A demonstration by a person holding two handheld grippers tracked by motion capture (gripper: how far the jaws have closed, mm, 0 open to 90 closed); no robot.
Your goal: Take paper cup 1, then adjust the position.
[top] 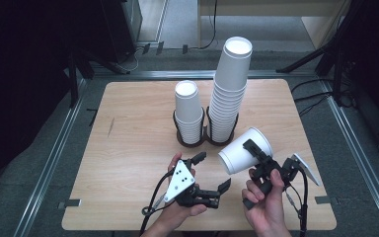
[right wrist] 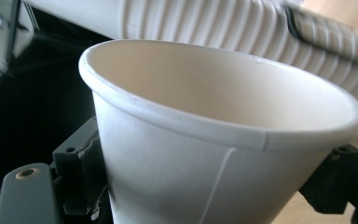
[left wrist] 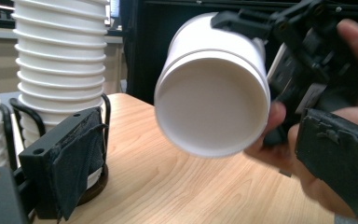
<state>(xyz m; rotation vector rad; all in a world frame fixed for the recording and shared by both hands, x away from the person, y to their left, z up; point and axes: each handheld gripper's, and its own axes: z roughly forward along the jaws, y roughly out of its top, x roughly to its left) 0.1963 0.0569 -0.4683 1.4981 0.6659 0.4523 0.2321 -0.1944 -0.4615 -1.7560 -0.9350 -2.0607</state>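
My right gripper (top: 250,159) is shut on a white paper cup (top: 243,150), held tilted above the table with its mouth facing left and toward me. In the right gripper view the cup (right wrist: 205,154) sits between both jaws, its rim uppermost. My left gripper (top: 210,173) stands open just left of the cup, with nothing between its jaws. In the left gripper view the cup (left wrist: 212,102) hangs ahead with its mouth toward the camera. One of the right gripper's fingers (left wrist: 242,21) lies across its side.
A black double-ring holder (top: 206,139) at the middle of the wooden table (top: 133,148) carries a short cup stack (top: 187,111) and a tall leaning stack (top: 229,89). Metal rails run along the floor on both sides of the table.
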